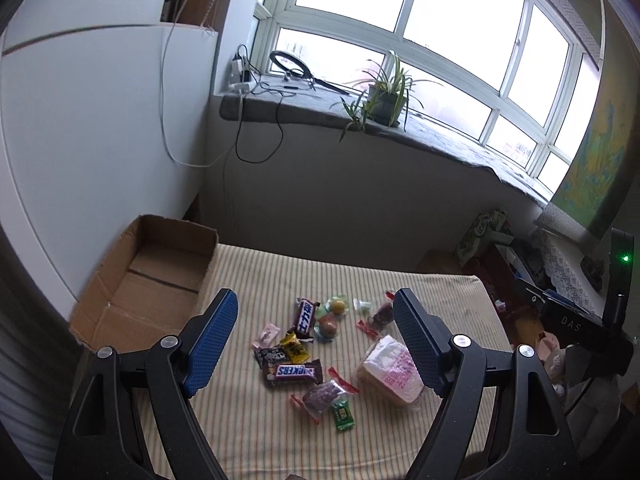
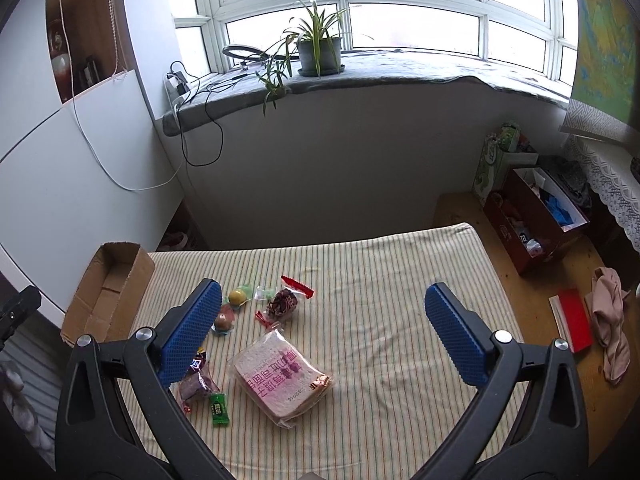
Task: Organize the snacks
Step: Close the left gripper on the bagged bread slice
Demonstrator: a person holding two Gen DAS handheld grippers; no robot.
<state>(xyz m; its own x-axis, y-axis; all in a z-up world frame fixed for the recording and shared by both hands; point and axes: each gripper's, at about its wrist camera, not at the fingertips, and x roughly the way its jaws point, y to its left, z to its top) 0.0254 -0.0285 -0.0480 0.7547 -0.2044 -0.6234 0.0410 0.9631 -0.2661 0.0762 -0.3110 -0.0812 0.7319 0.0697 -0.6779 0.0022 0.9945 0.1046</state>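
Observation:
Several wrapped snacks lie on a striped cloth table (image 1: pixel 440 300): a Snickers bar (image 1: pixel 294 371), a second upright bar (image 1: pixel 305 318), a bagged bread slice (image 1: pixel 394 374) with pink print, small jelly cups (image 1: pixel 336 307), a green candy (image 1: pixel 343 414). An empty cardboard box (image 1: pixel 160 276) stands at the table's far left. My left gripper (image 1: pixel 316 344) is open above the snack pile. My right gripper (image 2: pixel 324 332) is open above the bread (image 2: pixel 280 380). The box also shows in the right wrist view (image 2: pixel 108 292). Its left finger hides part of the pile.
A wall and a windowsill with a potted plant (image 2: pixel 318 46) and cables stand behind the table. On the floor to the right are an open red box (image 2: pixel 532 224), a red book (image 2: pixel 572 320) and a cloth (image 2: pixel 610 328).

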